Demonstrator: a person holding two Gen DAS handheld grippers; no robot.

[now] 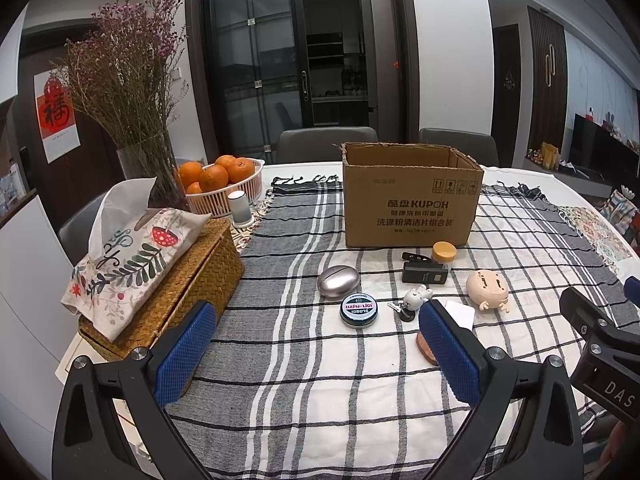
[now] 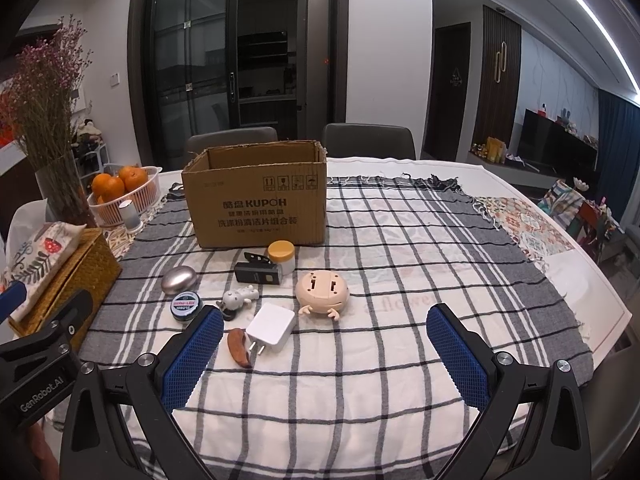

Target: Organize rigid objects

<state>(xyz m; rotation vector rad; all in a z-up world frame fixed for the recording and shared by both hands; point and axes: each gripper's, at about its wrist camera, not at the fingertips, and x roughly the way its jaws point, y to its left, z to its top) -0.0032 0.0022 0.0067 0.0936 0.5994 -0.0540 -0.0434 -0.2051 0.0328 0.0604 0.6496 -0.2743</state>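
An open cardboard box point(image 1: 412, 196) point(image 2: 256, 196) stands mid-table. In front of it lie a metal oval point(image 1: 338, 277) point(image 2: 179, 280), a round tin point(image 1: 359, 309) point(image 2: 185, 306), a black device point(image 1: 424, 273) point(image 2: 257, 273), a yellow-lidded jar point(image 1: 444, 253) point(image 2: 281, 256), a small white figurine point(image 1: 416, 297) point(image 2: 238, 298), a beige toy point(image 1: 487, 290) point(image 2: 323, 292), a white charger plug point(image 2: 270, 329) and a brown wooden piece point(image 2: 239, 346). My left gripper point(image 1: 316, 354) is open, low over the cloth near the tin. My right gripper point(image 2: 326, 354) is open, just short of the plug and the toy.
A wicker box point(image 1: 192, 280) under a fabric tissue cover point(image 1: 128, 256), a basket of oranges point(image 1: 224, 184), a vase of dried flowers point(image 1: 152, 172) and a small white cylinder point(image 1: 242, 208) fill the left side. The checked cloth point(image 2: 400, 248) covers the table, with chairs behind.
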